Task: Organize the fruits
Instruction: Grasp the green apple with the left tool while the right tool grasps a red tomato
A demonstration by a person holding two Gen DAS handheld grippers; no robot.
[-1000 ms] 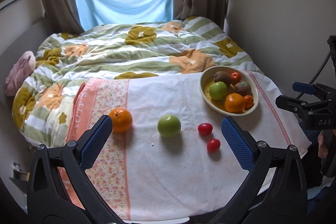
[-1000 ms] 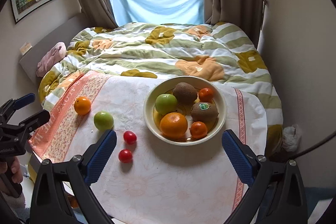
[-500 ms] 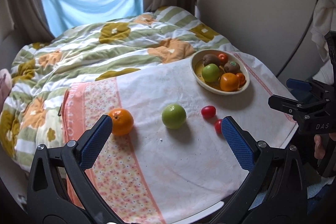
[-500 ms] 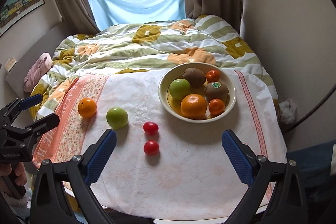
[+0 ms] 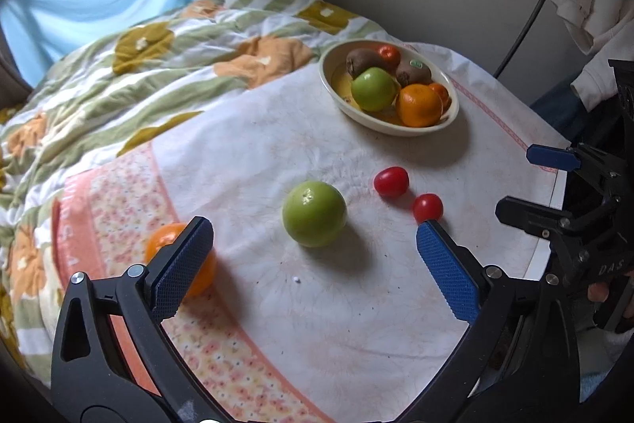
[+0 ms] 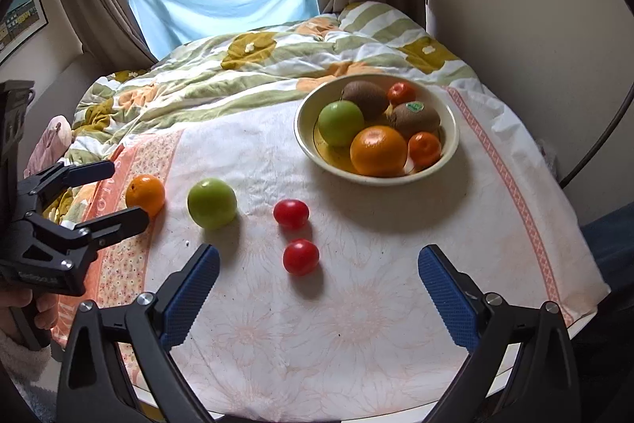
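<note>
A white cloth (image 6: 356, 304) with an orange floral border covers the counter (image 5: 552, 224), which stands against a bed with a green, white and orange quilt (image 6: 277, 66).

4 loose fruits lie on the cloth: an orange (image 6: 145, 194) on the floral border, a green apple (image 6: 212, 203) just beside it, and 2 red tomatoes, the farther tomato (image 6: 291, 213) and the nearer tomato (image 6: 300, 256), close together but not touching. In the left wrist view the orange is partly hidden behind one blue pad of the left gripper.

A cream bowl (image 6: 449, 149) sits toward the far right of the cloth, well apart from the loose fruit. It holds 1 green apple, 1 large orange, 2 kiwis, one with a green sticker, and 2 small orange-red fruits.

The left gripper (image 5: 313, 252) hovers over the cloth with its jaws spread wide and nothing between them; the loose green apple (image 5: 314, 213) lies just ahead of the gap. The right gripper (image 6: 317, 266) also hangs with its jaws wide apart and empty, and the nearer tomato lies just ahead of its gap.

Each gripper appears at the edge of the other's view, held in a hand (image 6: 23, 308).
</note>
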